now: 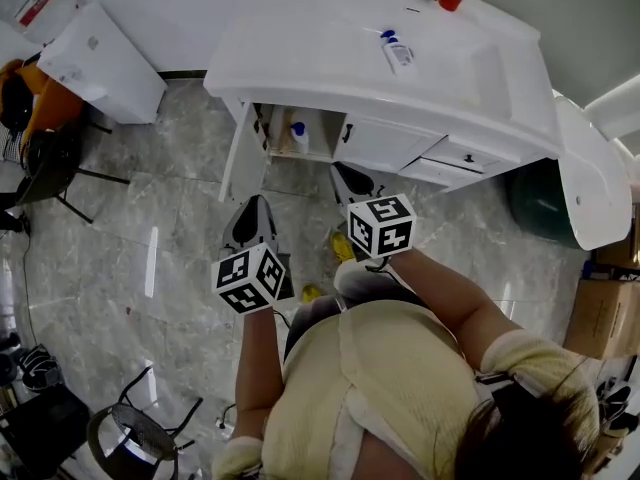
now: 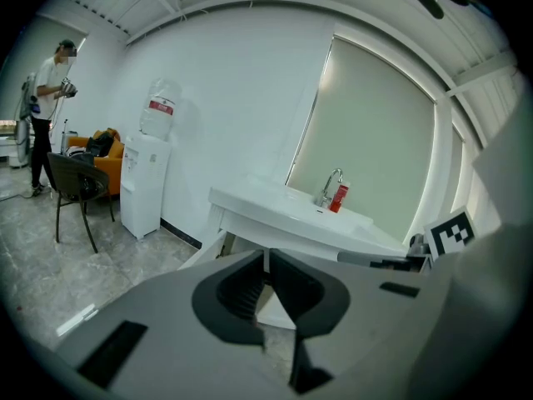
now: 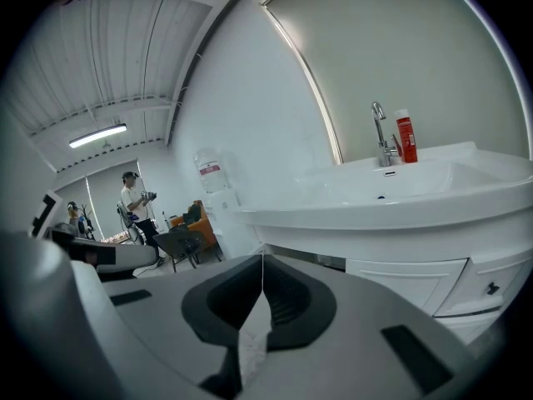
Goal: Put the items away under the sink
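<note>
Held forward, left gripper (image 1: 256, 208) and right gripper (image 1: 347, 176), angled slightly down, jaws closed, empty

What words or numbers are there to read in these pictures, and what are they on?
No words or numbers can be read here.
The red label on the water cooler bottle: too blurred.
The red bottle by the tap: print too small.
The white pump bottle on the sink counter: label too small.
The marker cubes: only black and white squares, no words.
</note>
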`<state>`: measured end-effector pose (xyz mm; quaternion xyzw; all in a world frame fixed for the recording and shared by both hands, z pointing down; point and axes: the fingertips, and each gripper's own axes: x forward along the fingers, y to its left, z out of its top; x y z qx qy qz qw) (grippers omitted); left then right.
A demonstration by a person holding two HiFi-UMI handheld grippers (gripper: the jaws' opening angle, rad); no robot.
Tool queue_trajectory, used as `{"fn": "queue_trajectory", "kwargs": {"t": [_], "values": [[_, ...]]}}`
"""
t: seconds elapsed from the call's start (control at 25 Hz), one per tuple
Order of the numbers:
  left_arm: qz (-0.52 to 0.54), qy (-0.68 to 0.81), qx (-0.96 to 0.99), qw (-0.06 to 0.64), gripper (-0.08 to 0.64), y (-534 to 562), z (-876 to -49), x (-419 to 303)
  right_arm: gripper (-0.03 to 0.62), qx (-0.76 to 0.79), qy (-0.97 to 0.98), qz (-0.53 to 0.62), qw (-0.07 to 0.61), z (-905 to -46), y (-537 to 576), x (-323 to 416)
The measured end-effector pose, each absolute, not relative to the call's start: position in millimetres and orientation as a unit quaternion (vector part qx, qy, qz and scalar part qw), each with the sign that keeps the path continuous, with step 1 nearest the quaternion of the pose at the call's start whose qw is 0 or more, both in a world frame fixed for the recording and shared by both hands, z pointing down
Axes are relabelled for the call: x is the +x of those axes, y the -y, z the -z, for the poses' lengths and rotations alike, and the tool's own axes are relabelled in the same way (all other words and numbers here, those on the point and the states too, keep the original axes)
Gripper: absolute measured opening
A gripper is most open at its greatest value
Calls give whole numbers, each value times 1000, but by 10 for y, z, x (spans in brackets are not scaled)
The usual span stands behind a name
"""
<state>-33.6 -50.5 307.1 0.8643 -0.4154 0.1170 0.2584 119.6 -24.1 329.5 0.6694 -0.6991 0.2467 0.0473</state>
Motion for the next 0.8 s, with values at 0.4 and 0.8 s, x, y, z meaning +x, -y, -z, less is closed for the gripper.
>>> {"fn": "queue_trajectory", "kwargs": {"t": [0.4,0.8], "values": [[-106,402,878,238,55,315,-2858,-329,26,677,698,-230,37,-3059,-31,1219],[-101,408,878,227,55,226,-2779,-399,26,686,692,-222,25,-2913,-160,1232]]}}
